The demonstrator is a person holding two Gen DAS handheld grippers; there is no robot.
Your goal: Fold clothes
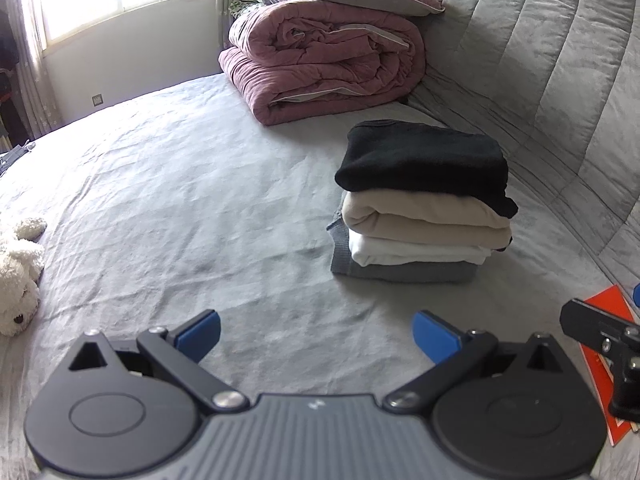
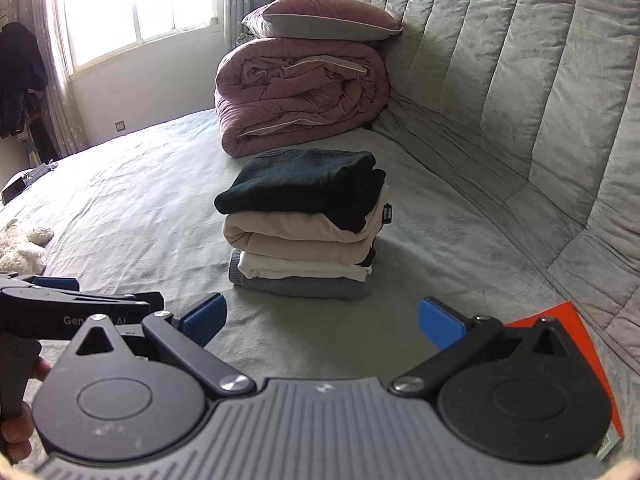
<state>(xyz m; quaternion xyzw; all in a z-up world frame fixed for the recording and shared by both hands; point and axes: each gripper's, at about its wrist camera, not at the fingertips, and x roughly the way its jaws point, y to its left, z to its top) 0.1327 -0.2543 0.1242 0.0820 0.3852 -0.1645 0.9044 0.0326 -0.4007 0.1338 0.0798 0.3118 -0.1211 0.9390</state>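
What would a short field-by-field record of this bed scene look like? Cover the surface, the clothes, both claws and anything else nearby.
surface: grey bed sheet
clothes: folded stack, four layers, black on top, then beige, white, grey at the bottom
left claw: open, holding nothing
right claw: open, holding nothing
behind stack: rolled pink duvet with a pillow on it
left edge: white plush toy
right edge: orange flat item

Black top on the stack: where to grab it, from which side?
Probably pinch the black top at its rounded folded edge facing the cameras, coming in low from the front with the right claw, which sits nearly straight before the stack. That edge overhangs the cream garment, leaving room for a finger beneath. Both claws are open.
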